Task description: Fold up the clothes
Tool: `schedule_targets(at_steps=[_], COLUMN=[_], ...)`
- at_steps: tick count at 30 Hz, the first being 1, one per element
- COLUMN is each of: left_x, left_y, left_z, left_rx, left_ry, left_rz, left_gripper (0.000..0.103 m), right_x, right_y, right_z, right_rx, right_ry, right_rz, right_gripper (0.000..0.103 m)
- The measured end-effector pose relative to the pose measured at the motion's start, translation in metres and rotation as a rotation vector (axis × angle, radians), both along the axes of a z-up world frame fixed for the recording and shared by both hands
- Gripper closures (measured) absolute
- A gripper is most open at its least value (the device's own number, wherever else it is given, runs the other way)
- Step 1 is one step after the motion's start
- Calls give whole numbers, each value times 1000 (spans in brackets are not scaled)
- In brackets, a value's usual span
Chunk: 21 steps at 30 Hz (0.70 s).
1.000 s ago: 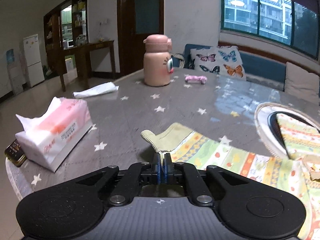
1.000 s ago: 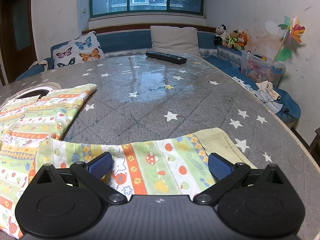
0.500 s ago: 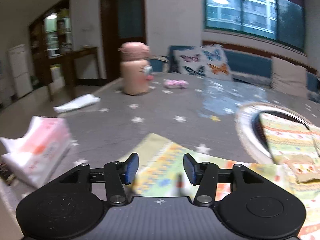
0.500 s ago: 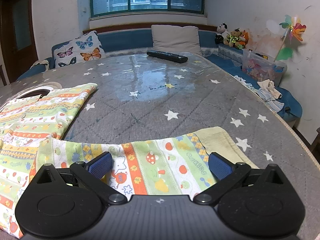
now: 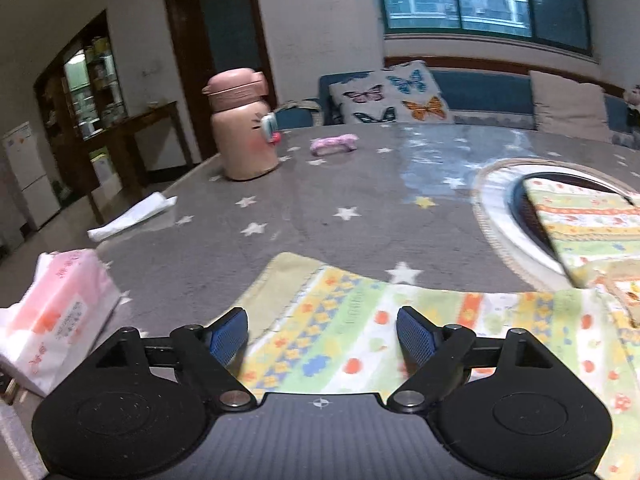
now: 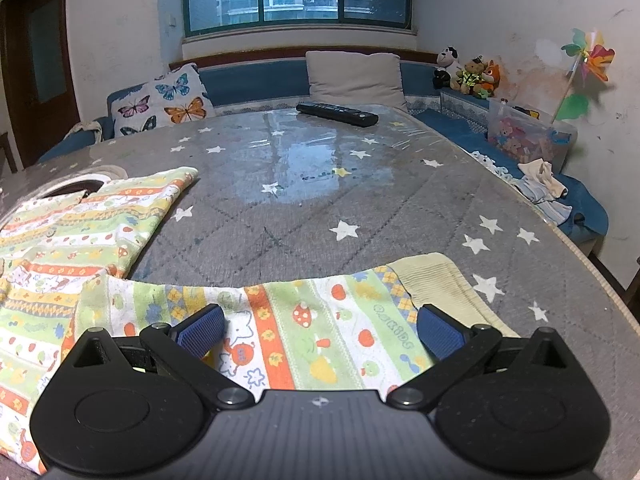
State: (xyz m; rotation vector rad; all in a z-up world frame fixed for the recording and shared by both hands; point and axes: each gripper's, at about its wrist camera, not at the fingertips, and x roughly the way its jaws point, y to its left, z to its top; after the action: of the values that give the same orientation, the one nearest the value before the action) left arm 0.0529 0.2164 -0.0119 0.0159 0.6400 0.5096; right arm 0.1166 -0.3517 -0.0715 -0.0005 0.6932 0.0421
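Observation:
A child's striped garment with fruit and flower prints lies flat on the grey star-patterned table. In the left wrist view its left sleeve (image 5: pixel 320 320) with a pale yellow cuff lies under my left gripper (image 5: pixel 322 334), whose jaws are opening wide; the blue pads do not press the cloth. In the right wrist view the right sleeve (image 6: pixel 320 332), also ending in a yellow cuff, lies beneath my right gripper (image 6: pixel 318 334), which stands open above it. The garment's body (image 6: pixel 80 232) spreads out to the left.
A pink bottle (image 5: pixel 242 128), a pink small item (image 5: pixel 334 144), a white tissue (image 5: pixel 132 216) and a tissue pack (image 5: pixel 56 316) sit on the left side. A round mat (image 5: pixel 500 200) lies partly under the cloth. A remote (image 6: pixel 338 114) lies at the far edge.
My left gripper went from shut on the sleeve's cuff to wide open, letting the cloth go, and shifted over the sleeve. The right gripper stayed open and still.

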Motion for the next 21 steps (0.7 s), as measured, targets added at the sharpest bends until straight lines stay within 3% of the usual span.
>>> schedule_targets(at_steps=[3,9,13,21], left_x=[-2,-10,-13,-6], left_y=[6,-6,-38,-119], left_z=[0,14,26,34], left_rx=[40,39,24,32], left_ry=[9,-1,-32,-47], left_rz=[29,-1,-109,-366], left_gripper=[16,17,14,10], right_x=[1,-12,-24,-37], right_y=[0,22,54,117], right_z=[2,18,28,19], right_rx=[-8,-34,6,-30], right_ry=[11,-13,-19,-8], right_rz=[10,56,182,375], right_gripper=[0,0,0,0])
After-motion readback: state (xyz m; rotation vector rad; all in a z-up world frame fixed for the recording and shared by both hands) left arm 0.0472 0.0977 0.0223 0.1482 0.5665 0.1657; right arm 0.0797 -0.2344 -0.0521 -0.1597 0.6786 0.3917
